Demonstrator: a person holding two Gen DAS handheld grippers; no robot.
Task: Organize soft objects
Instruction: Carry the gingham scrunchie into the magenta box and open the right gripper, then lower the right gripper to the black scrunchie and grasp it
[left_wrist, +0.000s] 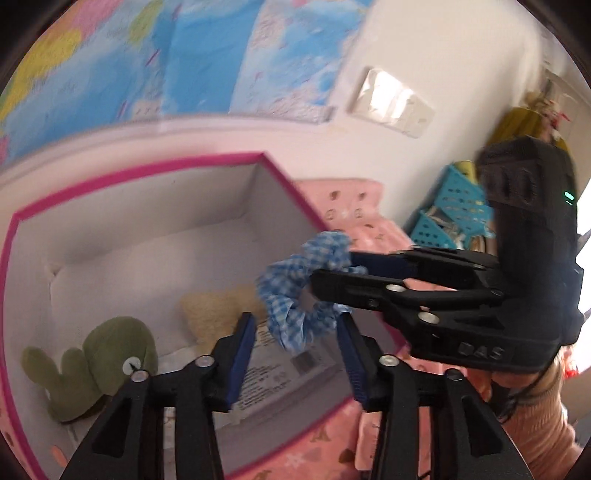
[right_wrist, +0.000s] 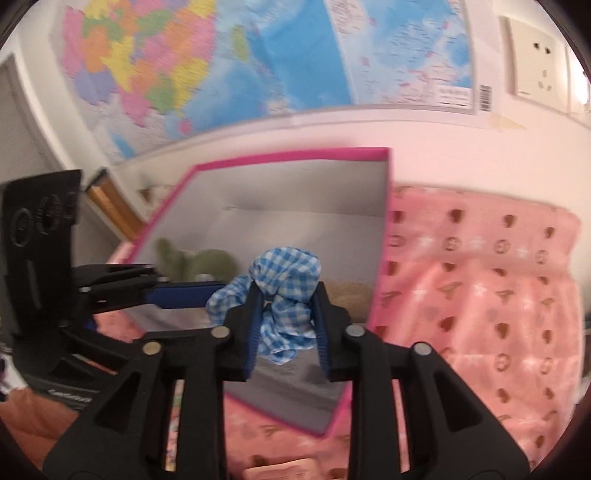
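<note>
A blue-and-white checked scrunchie (left_wrist: 301, 291) hangs over the pink-rimmed box (left_wrist: 207, 159). My right gripper (right_wrist: 285, 295) is shut on the scrunchie (right_wrist: 284, 291) and holds it above the box's right side; the right gripper shows in the left wrist view (left_wrist: 325, 269), reaching in from the right. My left gripper (left_wrist: 297, 325) is open and empty, just below the scrunchie over the box. In the box lie a green plush (left_wrist: 92, 362) and a beige fluffy item (left_wrist: 218, 314). The box also shows in the right wrist view (right_wrist: 295, 154).
The box stands on a pink patterned blanket (right_wrist: 480, 295) against a white wall with a world map (right_wrist: 221, 66). Wall sockets (right_wrist: 532, 59) are at the upper right. Blue plastic baskets (left_wrist: 454, 210) stand to the right. A printed card (left_wrist: 269, 365) lies in the box.
</note>
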